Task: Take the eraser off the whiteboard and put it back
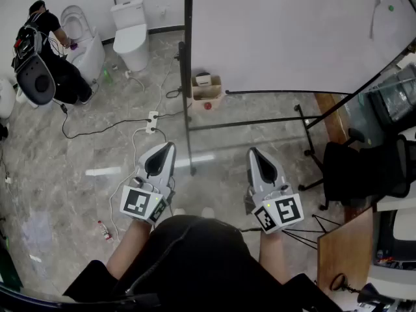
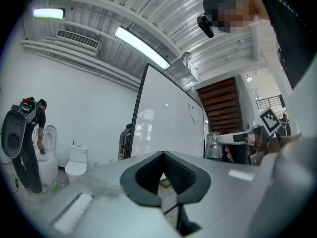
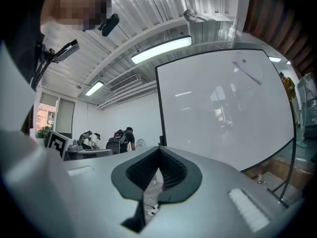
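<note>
A large whiteboard (image 1: 286,31) on a black frame stands ahead of me, a little to the right. High in its far right corner sits the pale eraser (image 1: 387,13) with a green dot; it also shows in the right gripper view, where the eraser (image 3: 246,69) is up on the whiteboard (image 3: 223,113). My left gripper (image 1: 170,145) and my right gripper (image 1: 252,152) are held level side by side, well short of the board. In the gripper views the left gripper (image 2: 162,153) and the right gripper (image 3: 159,148) both have their tips together, with nothing between them.
A person (image 1: 49,41) crouches by a toilet (image 1: 88,44) at the back left, next to a second toilet (image 1: 131,34). Cables and a power strip (image 1: 152,121) lie on the floor. A cardboard box (image 1: 207,88) sits by the board's foot. A black chair (image 1: 364,168) and wooden desk (image 1: 344,246) stand right.
</note>
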`<state>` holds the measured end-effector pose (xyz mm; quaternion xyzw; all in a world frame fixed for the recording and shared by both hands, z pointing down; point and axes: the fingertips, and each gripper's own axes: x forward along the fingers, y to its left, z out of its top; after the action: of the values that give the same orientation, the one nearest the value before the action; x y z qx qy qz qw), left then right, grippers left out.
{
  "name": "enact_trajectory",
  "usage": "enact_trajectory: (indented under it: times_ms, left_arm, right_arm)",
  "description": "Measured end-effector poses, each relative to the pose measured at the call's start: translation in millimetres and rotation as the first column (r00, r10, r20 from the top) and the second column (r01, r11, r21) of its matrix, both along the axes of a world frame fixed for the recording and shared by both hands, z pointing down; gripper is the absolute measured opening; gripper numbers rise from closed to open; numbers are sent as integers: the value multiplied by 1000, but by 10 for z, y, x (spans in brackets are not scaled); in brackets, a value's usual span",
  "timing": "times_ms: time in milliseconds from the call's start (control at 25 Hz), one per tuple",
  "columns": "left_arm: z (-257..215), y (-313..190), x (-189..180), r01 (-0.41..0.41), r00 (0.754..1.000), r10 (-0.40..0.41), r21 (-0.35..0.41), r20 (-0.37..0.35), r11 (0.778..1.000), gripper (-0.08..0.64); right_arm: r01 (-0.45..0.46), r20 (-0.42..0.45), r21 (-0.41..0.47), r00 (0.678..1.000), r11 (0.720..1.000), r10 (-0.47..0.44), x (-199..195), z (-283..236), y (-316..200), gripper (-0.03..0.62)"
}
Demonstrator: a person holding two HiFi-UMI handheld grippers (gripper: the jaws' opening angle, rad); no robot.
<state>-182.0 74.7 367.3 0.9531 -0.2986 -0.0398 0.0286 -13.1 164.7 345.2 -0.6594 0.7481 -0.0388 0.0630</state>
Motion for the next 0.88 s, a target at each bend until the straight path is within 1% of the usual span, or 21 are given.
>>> enact_trajectory:
  times_ms: [360, 560, 880]
  left_arm:
    - [2, -46, 102, 0, 1000, 0, -2, 14, 1000, 5]
    - [18, -51, 184, 5, 1000, -5, -7, 16, 1000, 5]
    - [53, -19, 351, 24, 999, -24, -12, 31, 1000, 5]
  right_arm:
    - [3, 15, -7, 1000, 1000, -3, 82, 16, -52, 9]
    - [32, 66, 1, 997, 999, -32, 137, 36, -81, 9]
    - [57, 76, 1, 996, 998, -56, 320, 101, -54, 9]
